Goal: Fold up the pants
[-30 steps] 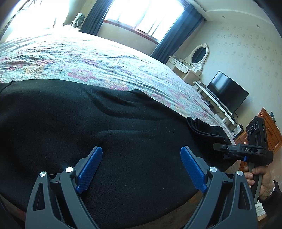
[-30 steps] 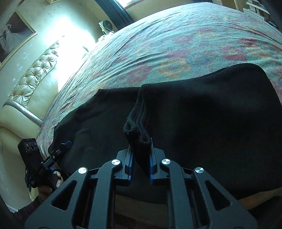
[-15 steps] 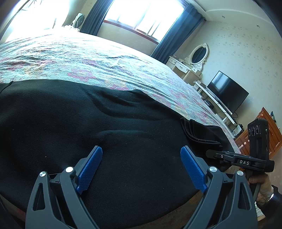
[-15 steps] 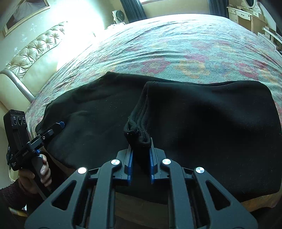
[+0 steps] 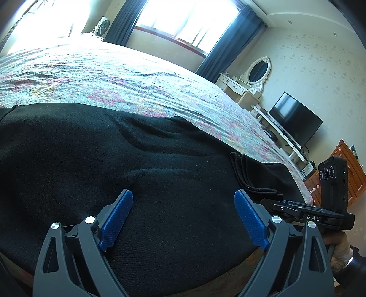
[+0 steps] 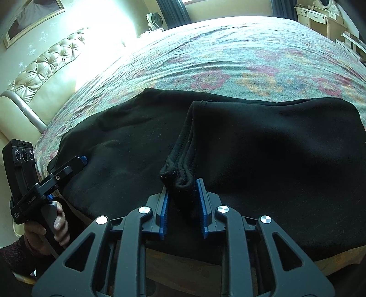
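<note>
A wide bed covered by a quilted floral bedspread [image 5: 128, 77] in faded teal, pink and yellow fills both views. Behind it stand a bright window with dark blue curtains [image 5: 226, 45], a small white fan [image 6: 154, 20], a cream dressing table with an oval mirror [image 5: 256, 75], a black flat-screen television [image 5: 295, 118] on a low white stand and a brown wooden cabinet [image 5: 350, 169]; a tufted cream leather headboard [image 6: 48, 68] runs along the left of the right wrist view. A pair of black knit pants [image 6: 263, 160] lies across the near edge of the bed, one part doubled over the other so that a thick layered hem [image 6: 180, 164] stands as a ridge on top. The right claw [image 6: 181, 206] has just been opening: its blue ribbed pads [image 6: 162, 212] now stand slightly apart on either side of the near end of that hem, the right pad close against the cloth and the left one with a small gap, so the fabric sits between them without being pinched. The left claw [image 5: 183, 219] is spread wide with nothing between its blue pads, hanging just over the flat stretch of the pants near the bed's edge; whether it touches the cloth cannot be told. In the right wrist view a hand [image 6: 48, 228] grips its handle at the far left, beside the pants.
</note>
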A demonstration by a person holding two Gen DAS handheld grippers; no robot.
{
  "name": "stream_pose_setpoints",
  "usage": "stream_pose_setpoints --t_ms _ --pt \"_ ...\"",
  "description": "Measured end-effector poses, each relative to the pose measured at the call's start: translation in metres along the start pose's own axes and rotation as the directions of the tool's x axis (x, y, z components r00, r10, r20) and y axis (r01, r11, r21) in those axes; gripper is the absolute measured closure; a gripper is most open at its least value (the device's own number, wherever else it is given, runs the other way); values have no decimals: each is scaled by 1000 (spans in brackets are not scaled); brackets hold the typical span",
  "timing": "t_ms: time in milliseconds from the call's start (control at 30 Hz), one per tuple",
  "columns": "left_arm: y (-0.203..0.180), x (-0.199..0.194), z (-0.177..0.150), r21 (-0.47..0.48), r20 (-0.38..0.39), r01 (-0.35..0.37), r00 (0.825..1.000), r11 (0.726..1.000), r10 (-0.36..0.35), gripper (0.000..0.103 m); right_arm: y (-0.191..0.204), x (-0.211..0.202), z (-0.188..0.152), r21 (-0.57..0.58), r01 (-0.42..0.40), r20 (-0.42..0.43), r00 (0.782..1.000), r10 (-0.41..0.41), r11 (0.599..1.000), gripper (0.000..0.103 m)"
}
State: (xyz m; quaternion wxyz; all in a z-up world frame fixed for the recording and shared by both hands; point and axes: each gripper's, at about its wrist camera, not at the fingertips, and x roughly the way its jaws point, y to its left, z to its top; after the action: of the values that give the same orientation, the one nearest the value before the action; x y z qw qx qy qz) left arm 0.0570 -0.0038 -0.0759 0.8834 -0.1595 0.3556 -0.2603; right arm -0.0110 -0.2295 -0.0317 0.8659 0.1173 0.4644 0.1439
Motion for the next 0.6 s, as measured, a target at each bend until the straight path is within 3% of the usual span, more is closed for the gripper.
stream_pose_setpoints --t_ms 300,600 --pt "0 -1 1 -3 1 1 1000 1000 -1 14 29 3 -2 -90 18 -20 1000 -20 996 52" --pt "1 -2 2 -13 2 12 1000 1000 -12 14 48 6 -5 -166 52 -44 997 -60 985 41"
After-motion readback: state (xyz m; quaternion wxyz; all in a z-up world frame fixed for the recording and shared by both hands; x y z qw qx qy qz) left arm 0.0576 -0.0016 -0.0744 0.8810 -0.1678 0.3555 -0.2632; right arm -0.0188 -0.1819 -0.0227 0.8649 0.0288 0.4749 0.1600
